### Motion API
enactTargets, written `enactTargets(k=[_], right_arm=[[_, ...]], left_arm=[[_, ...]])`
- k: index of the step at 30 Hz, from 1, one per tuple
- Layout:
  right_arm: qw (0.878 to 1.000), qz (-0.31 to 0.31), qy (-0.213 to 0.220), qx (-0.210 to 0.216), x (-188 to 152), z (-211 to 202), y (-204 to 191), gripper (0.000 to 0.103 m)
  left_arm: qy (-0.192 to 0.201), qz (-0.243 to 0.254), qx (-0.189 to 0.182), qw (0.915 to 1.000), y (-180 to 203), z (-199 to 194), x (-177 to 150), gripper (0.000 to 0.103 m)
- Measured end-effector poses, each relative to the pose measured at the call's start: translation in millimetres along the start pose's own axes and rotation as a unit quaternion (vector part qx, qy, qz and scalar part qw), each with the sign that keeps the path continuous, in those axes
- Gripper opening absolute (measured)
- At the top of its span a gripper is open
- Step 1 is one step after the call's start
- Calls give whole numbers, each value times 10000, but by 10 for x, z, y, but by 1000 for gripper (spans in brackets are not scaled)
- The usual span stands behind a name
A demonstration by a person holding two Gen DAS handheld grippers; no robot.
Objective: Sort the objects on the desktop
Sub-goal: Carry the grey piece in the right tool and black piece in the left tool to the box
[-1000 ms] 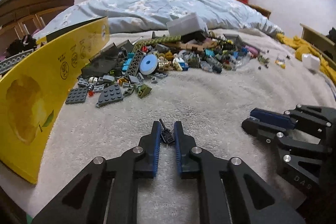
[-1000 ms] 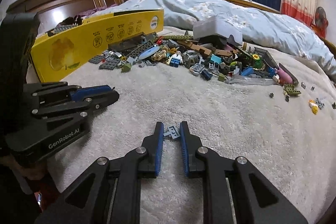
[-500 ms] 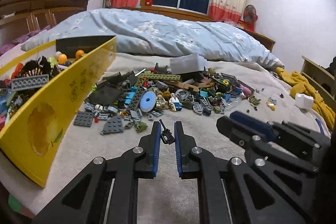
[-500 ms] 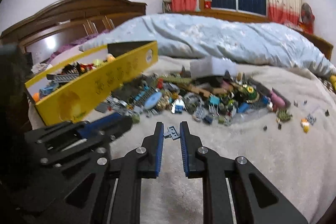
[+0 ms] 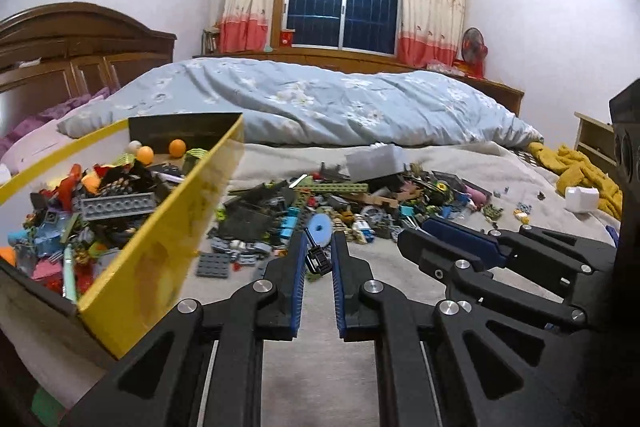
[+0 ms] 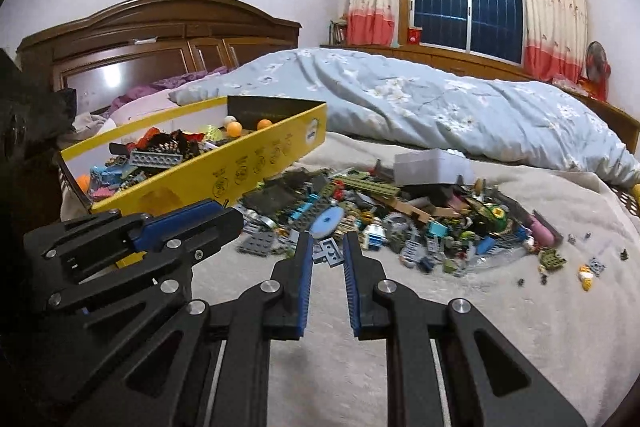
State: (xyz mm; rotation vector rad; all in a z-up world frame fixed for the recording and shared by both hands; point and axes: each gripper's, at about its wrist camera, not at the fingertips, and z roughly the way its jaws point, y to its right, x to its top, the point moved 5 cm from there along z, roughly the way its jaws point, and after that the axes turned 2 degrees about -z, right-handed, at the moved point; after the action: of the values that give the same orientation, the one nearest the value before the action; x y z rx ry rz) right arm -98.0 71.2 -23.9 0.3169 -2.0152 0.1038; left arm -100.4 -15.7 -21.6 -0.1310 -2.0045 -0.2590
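My left gripper [image 5: 318, 247] is shut on a small black toy piece [image 5: 317, 255], held up off the blanket. My right gripper [image 6: 329, 247] is shut on a small grey brick plate [image 6: 330, 251], likewise raised. Each gripper shows in the other's view: the right one [image 5: 440, 233] at the right, the left one [image 6: 208, 215] at the left. A pile of loose toy bricks [image 5: 360, 203] [image 6: 400, 215] lies on the beige blanket ahead. A yellow box [image 5: 160, 251] [image 6: 224, 171], holding several bricks and orange balls, stands to the left.
A grey plastic tub [image 5: 376, 161] rests at the back of the pile. A rolled light-blue quilt [image 5: 320, 103] lies behind it. Stray small pieces [image 6: 588, 267] dot the blanket at the right. A yellow cloth [image 5: 580, 175] and a white item [image 5: 582, 199] sit far right.
Both grippers have risen with their pieces and tilted upward, so the inside of the yellow box and the room's walls have come into view. Both grips are unchanged.
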Motion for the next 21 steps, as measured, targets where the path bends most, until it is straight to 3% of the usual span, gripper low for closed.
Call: enactTargets(k=[12,21], right_arm=[[9986,-326,372,164,257,-7,-471,15],[9956,-524,580,516,389,23,-848,15]], left_arm=[[154,-368,144,9991,-452,-218,88,13],[368,-432,542,9969,-808,-454,109,13]])
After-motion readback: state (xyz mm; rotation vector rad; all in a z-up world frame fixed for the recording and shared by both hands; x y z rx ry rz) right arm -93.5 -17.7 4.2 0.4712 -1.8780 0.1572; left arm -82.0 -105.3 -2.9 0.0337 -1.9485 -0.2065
